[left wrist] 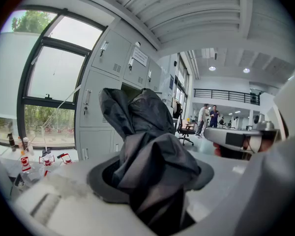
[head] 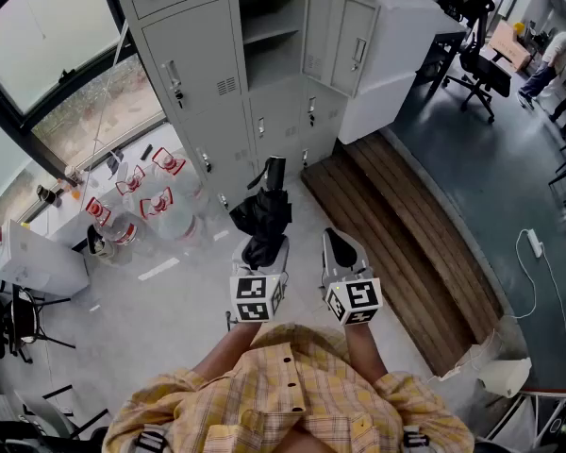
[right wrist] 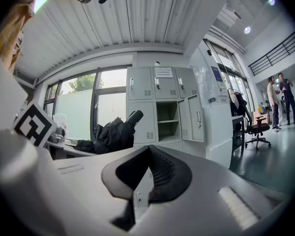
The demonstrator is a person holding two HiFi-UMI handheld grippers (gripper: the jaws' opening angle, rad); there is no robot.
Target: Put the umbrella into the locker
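Two grippers up: left gripper clamps wide around the bundled black umbrella; right gripper pinched together, empty.

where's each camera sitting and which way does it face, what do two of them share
Head view: on the person's head, looking down at the floor before the lockers; shows a plaid shirt, left gripper clamping the umbrella, right gripper.
Left gripper view: on the left gripper, looking along its jaws toward lockers and window; umbrella fabric fills the jaws.
Right gripper view: on the right gripper, facing the open locker; jaws together, empty; plaid shirt at top left.
Shared: head and right gripper views both show umbrella and open locker.
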